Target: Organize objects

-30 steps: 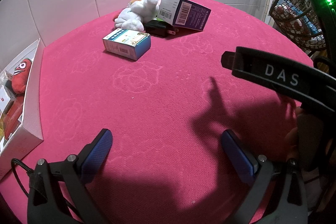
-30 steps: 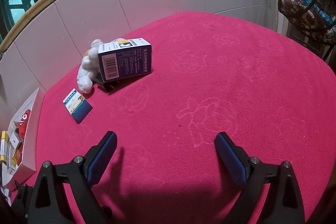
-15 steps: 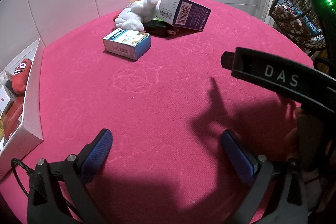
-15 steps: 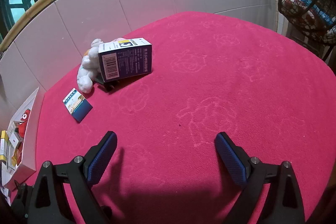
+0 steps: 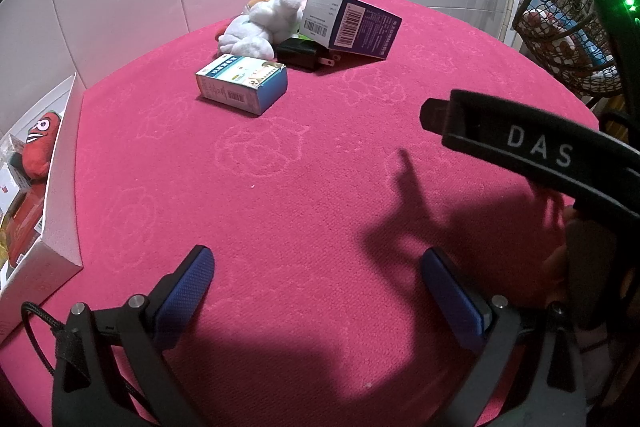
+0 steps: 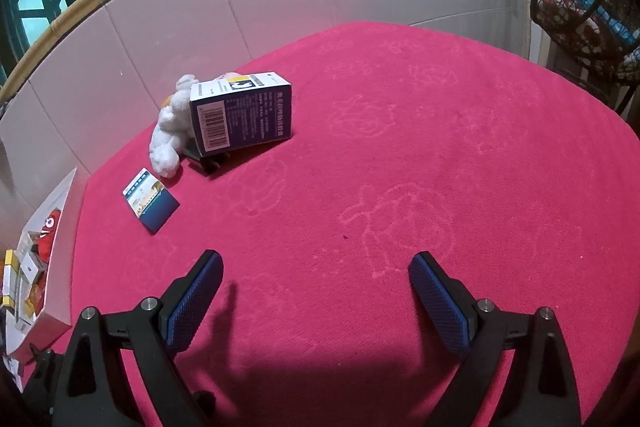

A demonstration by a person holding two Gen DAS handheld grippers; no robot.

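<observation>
On the pink tablecloth lie a small blue and white box point(image 5: 243, 83) point(image 6: 151, 202), a white plush toy point(image 5: 262, 27) point(image 6: 170, 131), a black charger plug point(image 5: 306, 54) point(image 6: 204, 157) and a purple box point(image 5: 352, 23) point(image 6: 242, 115) tilted over the plug. My left gripper point(image 5: 318, 277) is open and empty, low over the near cloth, far from the objects. My right gripper point(image 6: 316, 281) is open and empty, also well short of them. The right gripper's black body point(image 5: 532, 151) crosses the left wrist view.
A white open box point(image 5: 52, 195) point(image 6: 48, 267) at the table's left edge holds a red plush toy point(image 5: 40, 147) and small packs. A pale tiled wall point(image 6: 240, 7) rings the far edge. A wicker basket chair point(image 5: 568, 31) stands off the right side.
</observation>
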